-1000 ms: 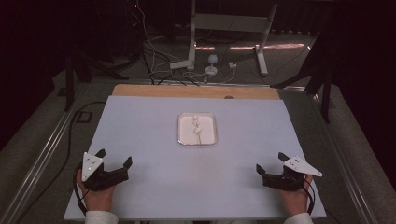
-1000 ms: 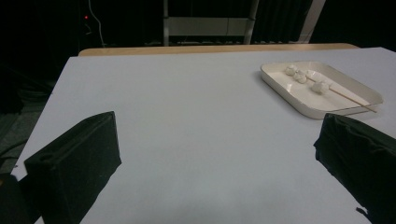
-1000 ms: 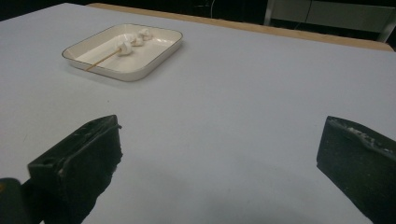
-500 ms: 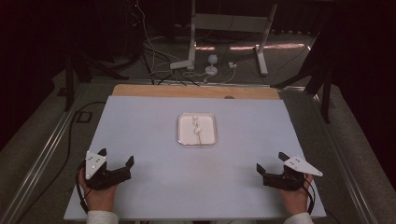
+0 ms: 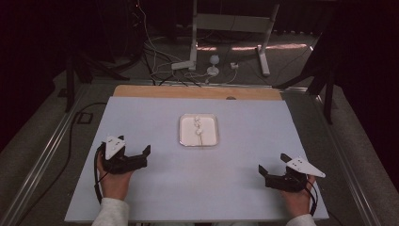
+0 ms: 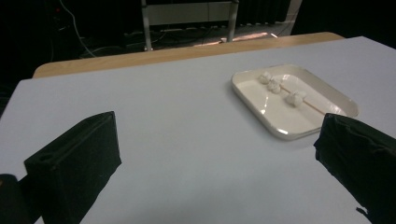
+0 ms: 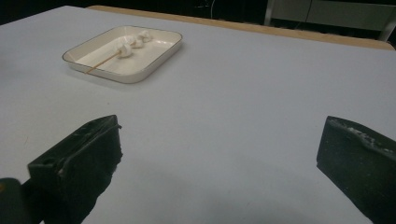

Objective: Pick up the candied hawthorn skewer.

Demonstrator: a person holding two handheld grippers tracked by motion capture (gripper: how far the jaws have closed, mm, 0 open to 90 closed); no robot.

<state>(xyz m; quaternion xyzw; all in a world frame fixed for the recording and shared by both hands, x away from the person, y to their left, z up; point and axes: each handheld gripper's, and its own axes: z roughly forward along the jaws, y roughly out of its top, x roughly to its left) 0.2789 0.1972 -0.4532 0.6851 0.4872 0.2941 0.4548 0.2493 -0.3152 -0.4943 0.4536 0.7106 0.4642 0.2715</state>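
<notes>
Two grippers sit low at the near edge of my table (image 5: 141, 117), both with jaws spread wide and nothing between them. My left gripper (image 5: 139, 157) hovers near the left side; my right gripper (image 5: 270, 175) is near the right corner. Between and beyond them, around the middle of the table, lies a shallow white tray (image 5: 211, 140) holding a thin wooden skewer (image 6: 314, 106) with three small white lumps (image 6: 276, 86) threaded along its far end, lying flat on the tray floor. Nothing stands between either gripper and the tray; the pale surface around it is bare. Past the far edge runs a strip of bare wood (image 5: 197, 92), then a dim floor with tangled cables (image 5: 160, 61) and a metal stand (image 5: 230, 23). I can read no writing or labels anywhere.
</notes>
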